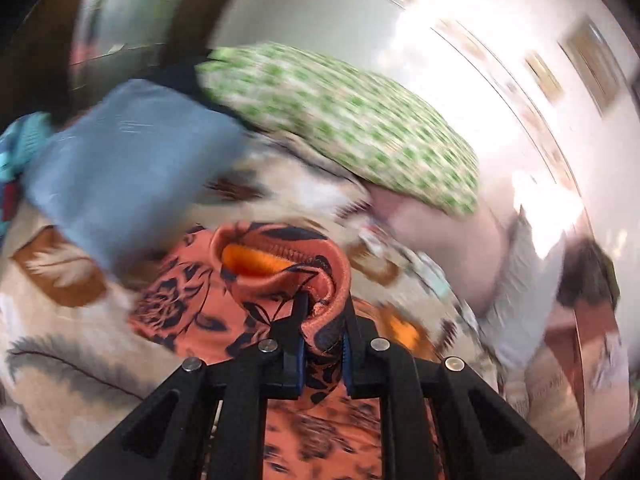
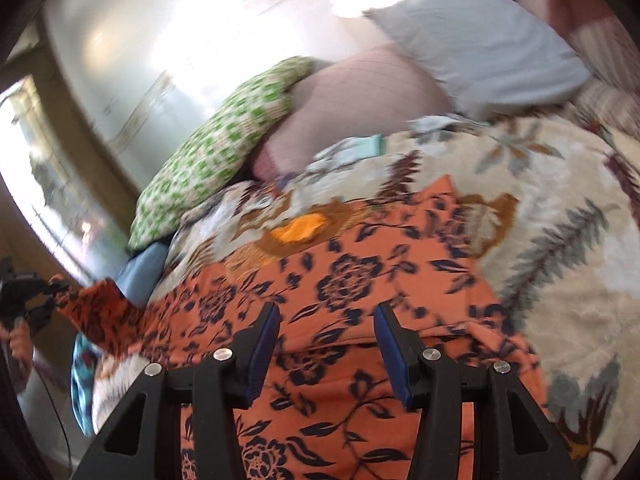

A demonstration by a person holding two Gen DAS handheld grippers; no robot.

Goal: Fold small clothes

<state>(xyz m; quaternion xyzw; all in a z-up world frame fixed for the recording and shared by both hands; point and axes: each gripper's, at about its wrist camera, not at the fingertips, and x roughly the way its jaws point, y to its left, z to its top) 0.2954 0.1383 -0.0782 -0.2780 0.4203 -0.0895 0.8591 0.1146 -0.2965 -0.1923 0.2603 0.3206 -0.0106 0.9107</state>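
Observation:
An orange garment with a dark floral print lies spread on a leaf-patterned bedspread. My left gripper is shut on a bunched edge of this garment and holds it lifted; its orange inside shows. In the right wrist view the left gripper is at the far left, pulling one end of the garment up. My right gripper is open, its jaws wide apart just above the middle of the garment, holding nothing.
A green-patterned pillow, a pink pillow and a white pillow lie at the head of the bed. A blue folded cloth lies beside the garment. Wall behind.

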